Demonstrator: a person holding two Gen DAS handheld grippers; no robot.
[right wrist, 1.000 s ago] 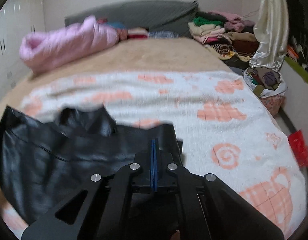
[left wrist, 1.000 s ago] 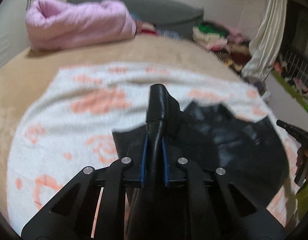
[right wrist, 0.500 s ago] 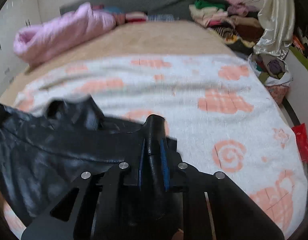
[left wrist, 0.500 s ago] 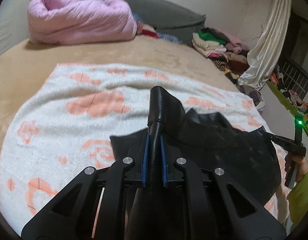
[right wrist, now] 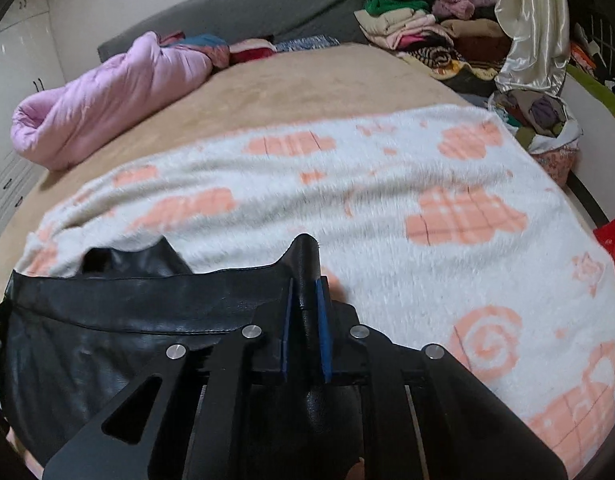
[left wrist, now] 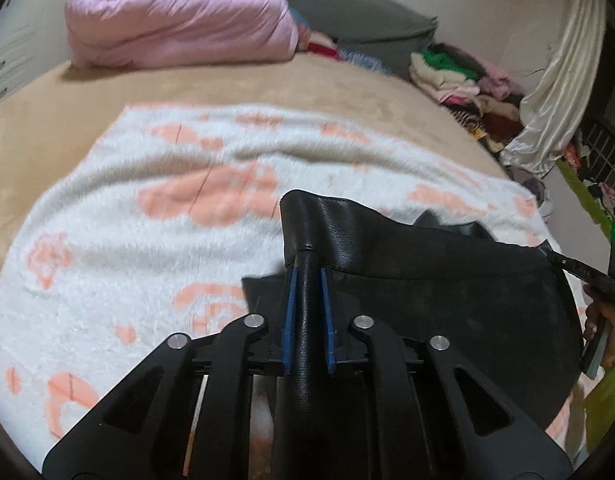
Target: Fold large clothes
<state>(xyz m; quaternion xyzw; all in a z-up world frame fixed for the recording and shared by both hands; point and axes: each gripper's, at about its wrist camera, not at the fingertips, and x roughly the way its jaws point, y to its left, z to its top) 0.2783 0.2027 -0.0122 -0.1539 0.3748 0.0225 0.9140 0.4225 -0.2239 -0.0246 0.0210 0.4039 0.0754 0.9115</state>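
Garment [left wrist: 447,300] on blanket [left wrist: 127,248], quilt [left wrist: 179,20] behind

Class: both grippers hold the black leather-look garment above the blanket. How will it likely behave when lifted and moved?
The black garment probably drapes floppily: it sags between the two grips. It likely holds soft creases, judging by its rounded folds. Its glossy surface may slip, though both jaws pinch bunched edges.

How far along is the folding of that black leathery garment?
Early. Done: each tool, left tool and right tool, pinches an edge of the black garment. In hand: it hangs stretched between them over the white blanket. Left: laying it down and making every fold.
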